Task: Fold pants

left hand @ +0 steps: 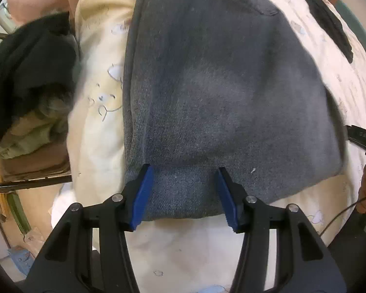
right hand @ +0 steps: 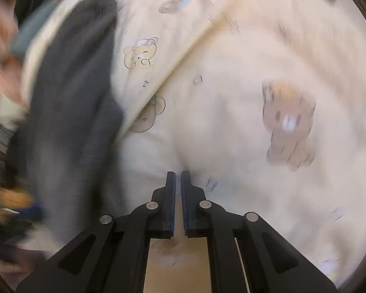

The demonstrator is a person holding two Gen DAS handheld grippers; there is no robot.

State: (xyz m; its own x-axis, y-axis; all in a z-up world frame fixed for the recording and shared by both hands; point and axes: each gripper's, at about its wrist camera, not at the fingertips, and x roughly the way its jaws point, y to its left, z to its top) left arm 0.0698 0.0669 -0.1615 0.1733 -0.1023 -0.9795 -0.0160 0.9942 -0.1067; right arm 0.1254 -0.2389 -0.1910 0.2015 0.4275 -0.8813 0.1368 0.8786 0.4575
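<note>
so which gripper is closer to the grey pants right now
Left. The left gripper sits open over the near edge of the grey pants, which lie between its fingers. The right gripper is shut over the bear-print bedding, with the pants off to its left.

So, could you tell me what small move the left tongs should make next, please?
Probably lower and close on the near edge of the folded grey knit pants: the left tongs hover open astride that edge, gripping nothing.
</note>
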